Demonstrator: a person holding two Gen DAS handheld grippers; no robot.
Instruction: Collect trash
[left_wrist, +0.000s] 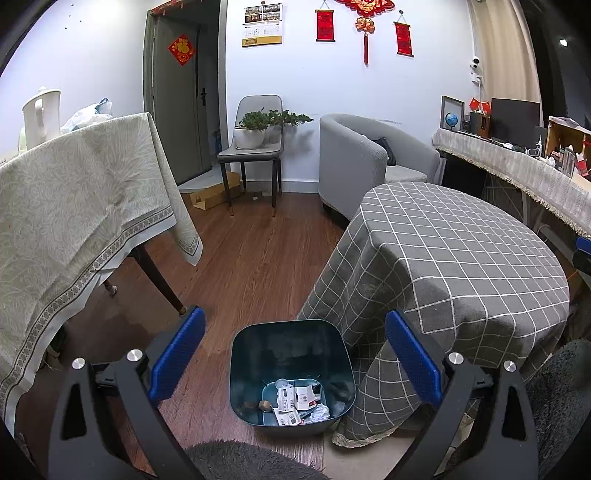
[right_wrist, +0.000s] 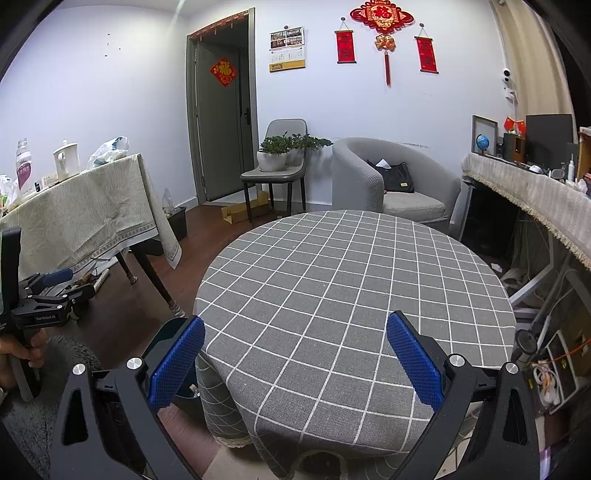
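Note:
A dark teal trash bin (left_wrist: 258, 350) stands on the wood floor beside the round table. Several bits of trash (left_wrist: 297, 400) lie at its bottom: white paper boxes, crumpled paper, a tape roll. My left gripper (left_wrist: 294, 354) hovers above the bin, open and empty, blue pads wide apart. My right gripper (right_wrist: 295, 360) is open and empty above the round table with the grey checked cloth (right_wrist: 354, 280); no trash shows on it. A sliver of the bin (right_wrist: 168, 332) shows behind its left finger. The left gripper's body (right_wrist: 40, 306) shows at the left edge, in a hand.
A table with a pale patterned cloth (left_wrist: 74, 192) stands at left, with a white kettle (left_wrist: 42, 110) and bags. A grey armchair (left_wrist: 365, 158), a chair with potted plants (left_wrist: 255, 136) and a cluttered side counter (left_wrist: 517, 162) line the back and right. A grey rug (left_wrist: 240, 461) lies below.

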